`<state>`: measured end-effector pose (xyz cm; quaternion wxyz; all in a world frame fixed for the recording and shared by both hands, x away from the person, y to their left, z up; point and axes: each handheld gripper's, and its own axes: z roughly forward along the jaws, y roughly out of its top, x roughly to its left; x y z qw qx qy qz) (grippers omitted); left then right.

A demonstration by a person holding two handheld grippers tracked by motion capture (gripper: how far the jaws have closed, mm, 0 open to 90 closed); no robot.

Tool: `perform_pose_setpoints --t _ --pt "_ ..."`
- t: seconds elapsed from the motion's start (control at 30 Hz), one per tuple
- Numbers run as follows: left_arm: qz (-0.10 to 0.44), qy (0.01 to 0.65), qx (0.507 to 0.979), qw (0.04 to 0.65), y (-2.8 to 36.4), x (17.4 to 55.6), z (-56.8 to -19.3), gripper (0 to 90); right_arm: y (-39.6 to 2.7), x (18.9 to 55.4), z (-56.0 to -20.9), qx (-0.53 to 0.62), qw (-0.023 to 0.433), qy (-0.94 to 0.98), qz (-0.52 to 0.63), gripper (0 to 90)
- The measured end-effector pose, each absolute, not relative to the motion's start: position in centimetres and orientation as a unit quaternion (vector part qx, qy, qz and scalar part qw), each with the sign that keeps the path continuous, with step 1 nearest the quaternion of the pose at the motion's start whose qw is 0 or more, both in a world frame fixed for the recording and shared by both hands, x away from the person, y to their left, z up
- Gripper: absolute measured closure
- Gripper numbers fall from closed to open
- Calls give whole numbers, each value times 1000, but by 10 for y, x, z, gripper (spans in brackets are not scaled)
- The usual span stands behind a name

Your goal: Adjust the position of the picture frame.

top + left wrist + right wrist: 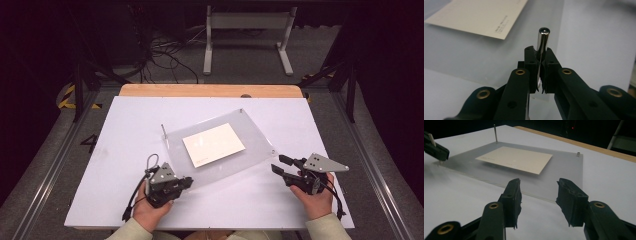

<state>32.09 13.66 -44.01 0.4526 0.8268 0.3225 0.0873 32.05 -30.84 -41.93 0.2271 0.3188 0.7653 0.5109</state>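
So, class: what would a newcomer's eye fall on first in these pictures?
First, the cream card lying on the clear sheet in the middle of the white table. Next, the left gripper, shut on a shiny metal pin at the sheet's near left corner. The right gripper hangs open by the sheet's right edge.

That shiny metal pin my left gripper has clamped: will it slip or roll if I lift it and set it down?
The metal pin looks polished and round, so it may slide in the left gripper, whose pads hold just its lower part. It seems rigid, and probably light. Laid flat on the clear sheet, it would likely roll; upright, it could tip.
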Motion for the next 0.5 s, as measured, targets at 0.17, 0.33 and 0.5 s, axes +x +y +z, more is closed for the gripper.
perform_pose_setpoints --t 0.17,0.33,0.5 --pt "110 374 801 455 160 335 -437 847 -307 321 -420 316 231 768 508 540" --pt "132 407 781 455 173 346 -435 844 -307 321 -421 316 230 770 504 553" --pt "153 452 762 439 188 364 -445 832 -306 321 -423 316 218 777 500 576"
